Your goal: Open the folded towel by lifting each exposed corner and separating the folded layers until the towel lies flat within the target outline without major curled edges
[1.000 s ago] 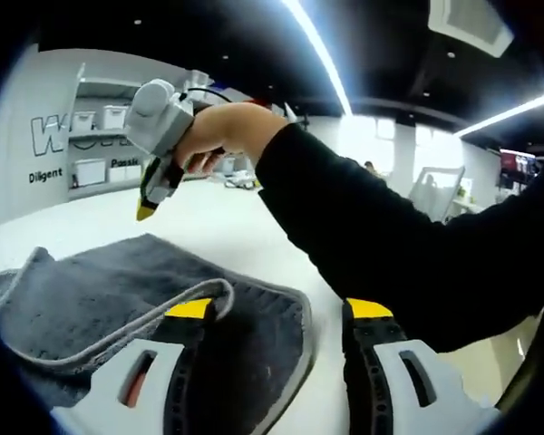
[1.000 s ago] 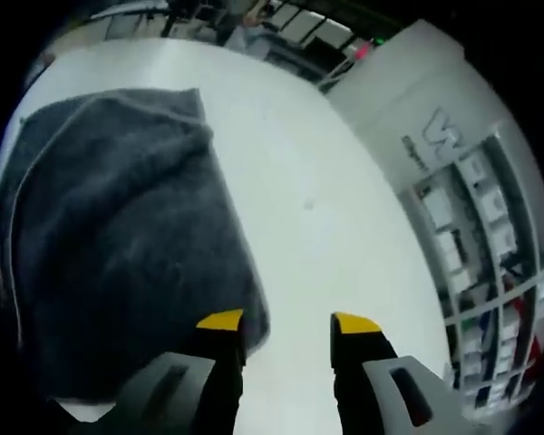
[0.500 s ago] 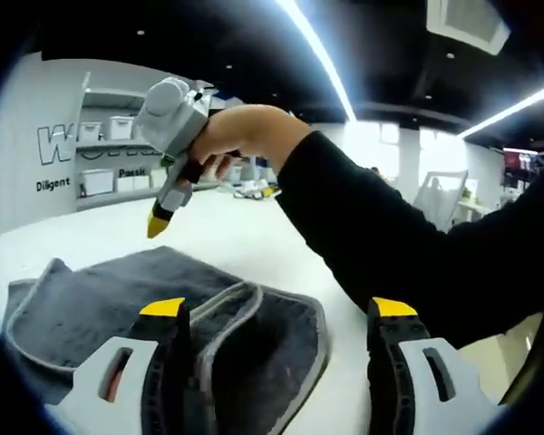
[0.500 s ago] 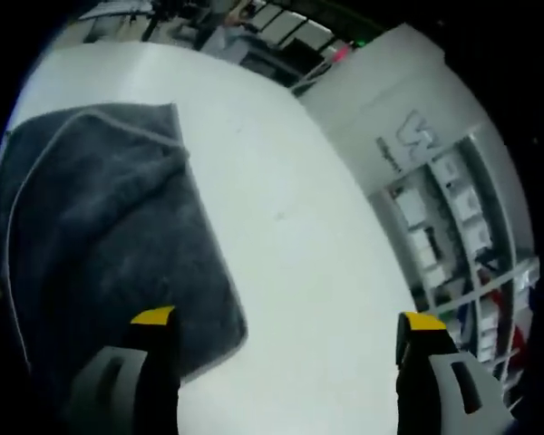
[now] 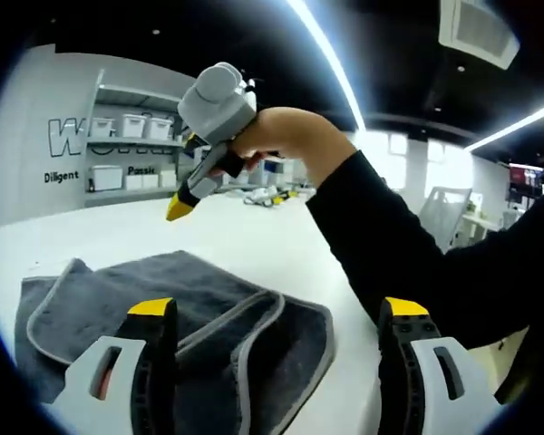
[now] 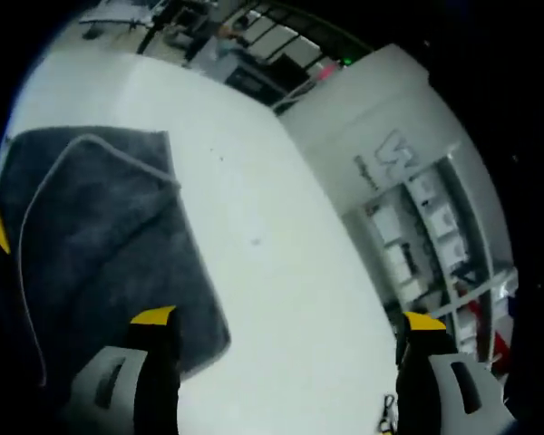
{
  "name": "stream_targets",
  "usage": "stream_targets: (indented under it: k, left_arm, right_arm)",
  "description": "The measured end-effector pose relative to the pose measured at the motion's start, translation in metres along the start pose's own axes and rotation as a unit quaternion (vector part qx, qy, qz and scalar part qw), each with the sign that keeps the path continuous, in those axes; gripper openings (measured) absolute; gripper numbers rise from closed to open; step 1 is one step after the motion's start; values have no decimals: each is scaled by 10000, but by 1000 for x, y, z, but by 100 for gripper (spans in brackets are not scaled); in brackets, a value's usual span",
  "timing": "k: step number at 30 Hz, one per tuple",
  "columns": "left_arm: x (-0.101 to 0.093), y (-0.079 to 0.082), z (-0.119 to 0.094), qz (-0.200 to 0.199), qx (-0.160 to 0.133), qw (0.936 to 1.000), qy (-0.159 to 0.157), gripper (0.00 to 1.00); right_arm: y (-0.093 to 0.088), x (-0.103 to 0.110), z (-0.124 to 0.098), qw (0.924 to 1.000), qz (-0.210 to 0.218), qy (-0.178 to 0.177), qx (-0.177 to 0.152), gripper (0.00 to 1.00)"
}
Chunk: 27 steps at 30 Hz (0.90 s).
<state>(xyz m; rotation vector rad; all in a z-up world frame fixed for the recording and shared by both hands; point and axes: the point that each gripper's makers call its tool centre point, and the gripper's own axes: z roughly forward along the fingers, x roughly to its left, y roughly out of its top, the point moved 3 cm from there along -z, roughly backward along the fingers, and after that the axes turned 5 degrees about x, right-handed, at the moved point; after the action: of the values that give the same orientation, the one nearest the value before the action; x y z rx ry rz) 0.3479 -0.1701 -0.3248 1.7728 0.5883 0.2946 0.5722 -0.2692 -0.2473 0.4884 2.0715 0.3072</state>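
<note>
Left gripper (image 5: 276, 313), right gripper (image 6: 281, 322): jaws wide, empty. Towel (image 5: 190, 304) folded beneath; pinch only top hem.

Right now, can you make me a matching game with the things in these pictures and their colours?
Things:
1. towel
2. table
3. tips of the left gripper fingers
4. sleeve

Colours:
A. yellow
B. black
C. dark grey with a pale edge
D. white

Pairs: 1-C, 2-D, 3-A, 4-B
</note>
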Motion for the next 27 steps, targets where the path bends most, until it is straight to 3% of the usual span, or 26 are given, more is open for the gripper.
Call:
stream_targets:
  k: [3, 5, 8, 10, 16, 19, 23, 27]
  left_arm:
    - [9, 12, -15, -3, -164, 9999, 39, 96]
    - [17, 17, -23, 29, -244, 9996, 99, 100]
    - [47, 23, -41, 152, -308, 9985, 431, 100]
    - [56, 26, -48, 158, -327, 9983, 457, 100]
    - [91, 50, -80, 442, -534, 9954, 660, 100]
    - [106, 58, -95, 580, -585, 9939, 738, 100]
    - [125, 64, -115, 503, -724, 9921, 895, 100]
    - [129, 58, -123, 445, -704, 9923, 914, 100]
  right_arm:
    - [6, -1, -14, 9999, 28, -84, -104, 100]
    - [5, 2, -29, 9993, 281, -183, -147, 100]
    - [8, 1, -48, 9982, 458, -299, -236, 100]
    - [8, 6, -57, 9964, 735, -300, -290, 100]
    - [10, 4, -72, 9946, 858, -538, -216, 100]
    - [18, 10, -82, 9899, 1210, -531, -506, 100]
    - [22, 15, -96, 9845, 1458, -662, -711, 100]
    - [24, 17, -105, 9827, 1509, -767, -755, 100]
